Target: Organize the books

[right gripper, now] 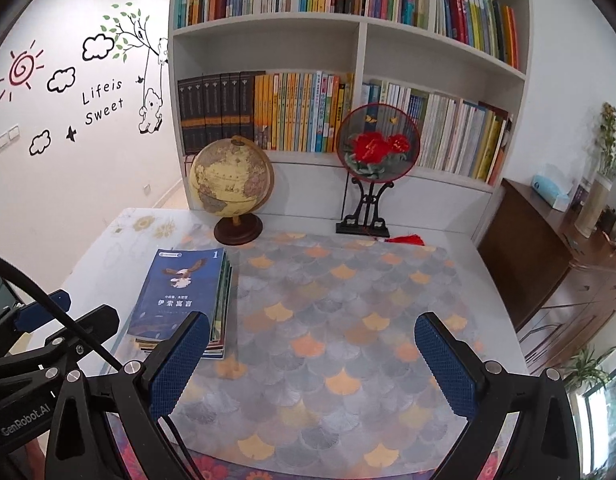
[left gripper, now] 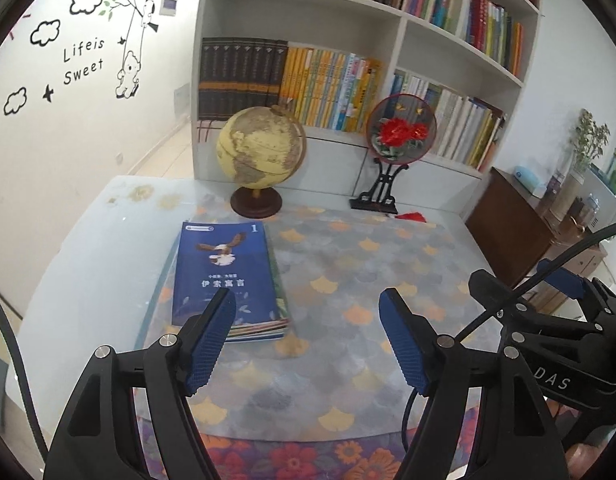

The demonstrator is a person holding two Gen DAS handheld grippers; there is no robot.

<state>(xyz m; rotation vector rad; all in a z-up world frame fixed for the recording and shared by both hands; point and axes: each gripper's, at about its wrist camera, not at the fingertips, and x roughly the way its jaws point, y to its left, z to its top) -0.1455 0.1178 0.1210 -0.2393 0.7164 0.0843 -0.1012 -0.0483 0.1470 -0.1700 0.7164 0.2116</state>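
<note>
Two grippers, left gripper (left gripper: 305,316) and right gripper (right gripper: 312,344), hover with jaws apart and empty above the table (left gripper: 87,248). Perhaps six books lie stacked (left gripper: 227,276) at its left, before a globe (left gripper: 259,152).

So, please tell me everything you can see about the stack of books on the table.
The stack of books lies flat on the table, at the left edge of the patterned mat. The top book has a dark blue cover with an eagle, Chinese title and the number 1. Thinner books underneath show colourful edges, slightly fanned. No gripper touches it; the globe stands behind, apart.
</note>
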